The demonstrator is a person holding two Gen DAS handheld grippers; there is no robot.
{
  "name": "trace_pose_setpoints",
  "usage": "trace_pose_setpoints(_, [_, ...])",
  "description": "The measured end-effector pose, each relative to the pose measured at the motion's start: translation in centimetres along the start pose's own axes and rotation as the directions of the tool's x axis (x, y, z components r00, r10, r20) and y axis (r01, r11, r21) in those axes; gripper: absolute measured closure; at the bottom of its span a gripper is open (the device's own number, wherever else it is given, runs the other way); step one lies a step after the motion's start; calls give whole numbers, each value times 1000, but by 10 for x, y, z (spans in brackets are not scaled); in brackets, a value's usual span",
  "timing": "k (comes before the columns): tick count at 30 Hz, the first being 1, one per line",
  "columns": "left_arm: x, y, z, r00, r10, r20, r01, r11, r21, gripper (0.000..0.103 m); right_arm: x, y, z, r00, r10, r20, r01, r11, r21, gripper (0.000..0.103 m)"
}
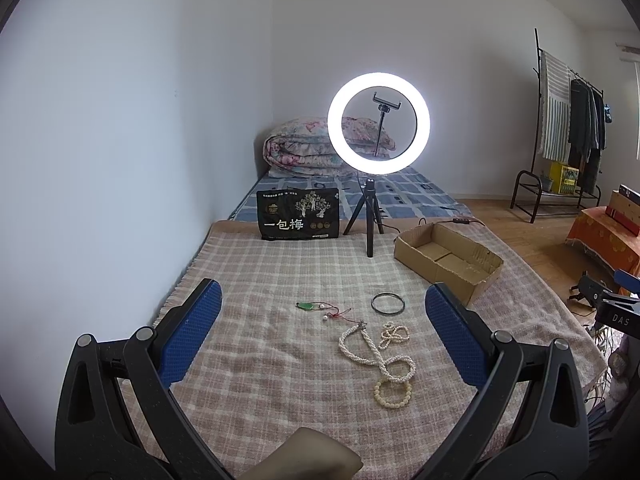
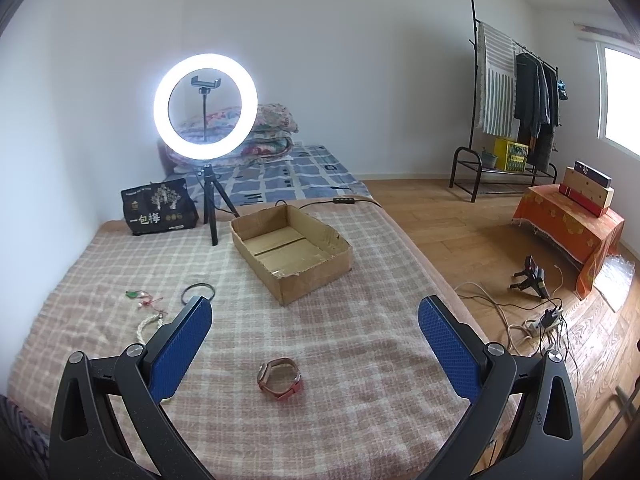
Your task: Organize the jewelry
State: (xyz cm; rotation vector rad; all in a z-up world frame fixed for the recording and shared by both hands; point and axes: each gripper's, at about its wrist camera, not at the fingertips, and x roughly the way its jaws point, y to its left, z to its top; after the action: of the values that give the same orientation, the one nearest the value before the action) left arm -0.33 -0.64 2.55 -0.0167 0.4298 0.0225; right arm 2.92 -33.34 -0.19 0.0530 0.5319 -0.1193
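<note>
— Blue-padded fingers of the left gripper [image 1: 324,308] frame the near edge in the left wrist view, jaws wide, nothing between them.
— And what's lying on the checked blanket [image 1: 280,264]?
— Near centre, a pearl necklace [image 1: 370,348] looped beside a cream bead bracelet [image 1: 393,391]. Just beyond, a dark bangle [image 1: 387,303], and left of it a red cord with a green pendant [image 1: 320,307]. Far right sits the cardboard box [image 1: 448,258]; the ring light [image 1: 379,117] glows behind.
— Over to the right wrist view?
— Right gripper [image 2: 314,312], jaws spread wide too, gripping nothing. A watch with a red strap [image 2: 280,378] lies on the blanket between the fingers, untouched. Box [image 2: 292,246] just beyond, open-topped, bare inside. Bangle [image 2: 198,291] and necklace [image 2: 149,326] peek out at the left finger.
</note>
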Motion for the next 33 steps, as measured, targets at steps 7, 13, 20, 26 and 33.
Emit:
trace_pose_setpoints(7, [0,-1,2,1000,0,1,0,1000,-2,0,1,1,-1,1000,2,-2,-2,1000,-1,1])
trace_pose_setpoints(13, [-2,0,-2,1000,-2,5,2,1000,1,0,1,0,-2,1000,1,-2,-1,1000,1,1])
trace_pose_setpoints(20, [-1,1,-3,1000,0,6,0,1000,0,0,1,1,-4,1000,-1,-3,1,1000,-2,0])
trace_pose_setpoints(26, [-1,1,-3,1000,-1,6,1,1000,-1,0,1,1,-4,1000,1,-4,-1,1000,-3,0])
trace_pose_setpoints(33, [-2,1,-4,1000,-1,8,1,1000,0,0,1,2,-4,1000,0,-4,0,1000,-4,1])
